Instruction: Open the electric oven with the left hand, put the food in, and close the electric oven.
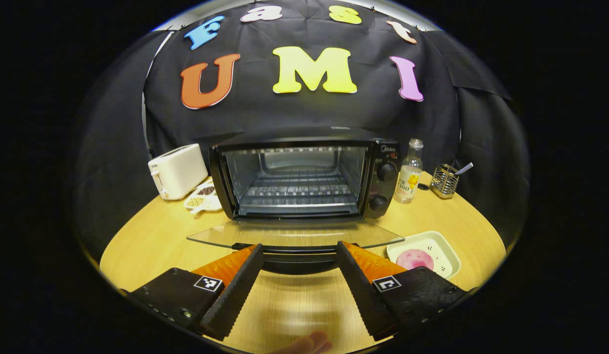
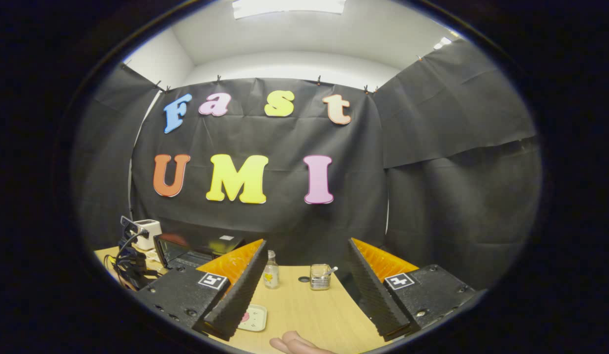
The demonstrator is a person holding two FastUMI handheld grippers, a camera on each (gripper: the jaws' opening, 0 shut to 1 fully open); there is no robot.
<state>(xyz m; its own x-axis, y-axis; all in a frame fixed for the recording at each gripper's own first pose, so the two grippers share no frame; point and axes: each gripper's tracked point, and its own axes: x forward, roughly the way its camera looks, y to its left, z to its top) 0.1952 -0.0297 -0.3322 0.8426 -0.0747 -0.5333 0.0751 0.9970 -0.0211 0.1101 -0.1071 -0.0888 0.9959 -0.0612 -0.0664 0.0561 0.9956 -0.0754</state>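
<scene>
The black electric oven stands at mid-table with its glass door folded down flat, so the wire rack inside shows. My left gripper is open, one finger on each side of the door's dark handle. A pink round piece of food lies on a pale plate to the right of the door. In the right gripper view, my right gripper is open and holds nothing, raised above the table. The plate peeks out by its left finger, and the oven sits far left.
A white toaster and a small dish of beans sit left of the oven. Right of it are a clear bottle and a wire holder. A fingertip shows at the bottom edge.
</scene>
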